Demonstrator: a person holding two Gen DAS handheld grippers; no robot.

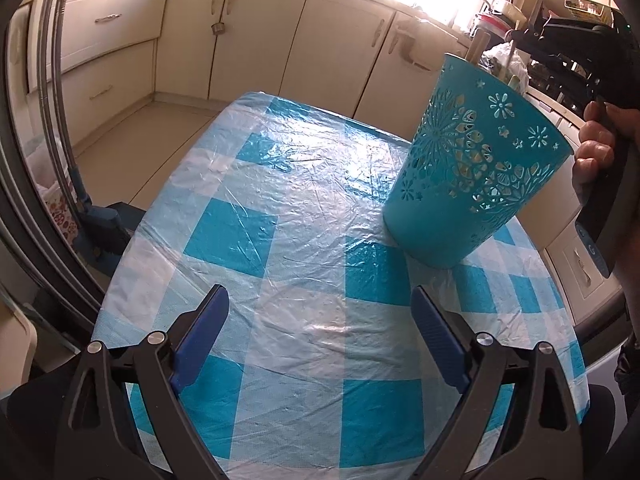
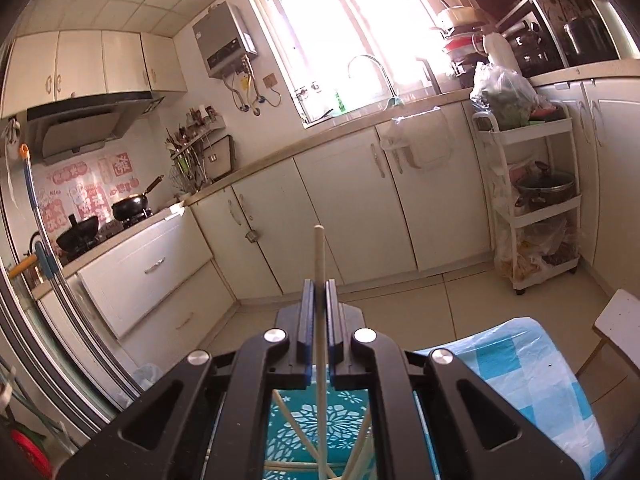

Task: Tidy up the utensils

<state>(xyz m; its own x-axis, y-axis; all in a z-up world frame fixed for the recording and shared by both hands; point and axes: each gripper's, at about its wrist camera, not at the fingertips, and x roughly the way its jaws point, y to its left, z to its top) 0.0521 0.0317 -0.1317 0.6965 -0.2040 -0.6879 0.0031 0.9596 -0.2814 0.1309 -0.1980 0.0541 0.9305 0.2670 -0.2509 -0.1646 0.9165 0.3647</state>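
Note:
A teal cut-out utensil holder (image 1: 476, 160) stands on the blue-and-white checked tablecloth (image 1: 296, 240) at the right; stick tops poke from its rim. My left gripper (image 1: 320, 308) is open and empty, low over the cloth, left of and nearer than the holder. My right gripper (image 2: 319, 292) is shut on a pale wooden chopstick (image 2: 319, 256), held upright over the holder (image 2: 316, 428), whose inside shows below with several chopsticks in it. The right gripper's body and the hand holding it show in the left wrist view (image 1: 600, 160), just right of the holder.
Cream kitchen cabinets (image 1: 256, 32) run behind the table. A blue clamp (image 1: 100, 224) sits at the table's left edge. A white trolley (image 2: 532, 200) with pots stands right; a white chair (image 2: 616, 328) is beside the table.

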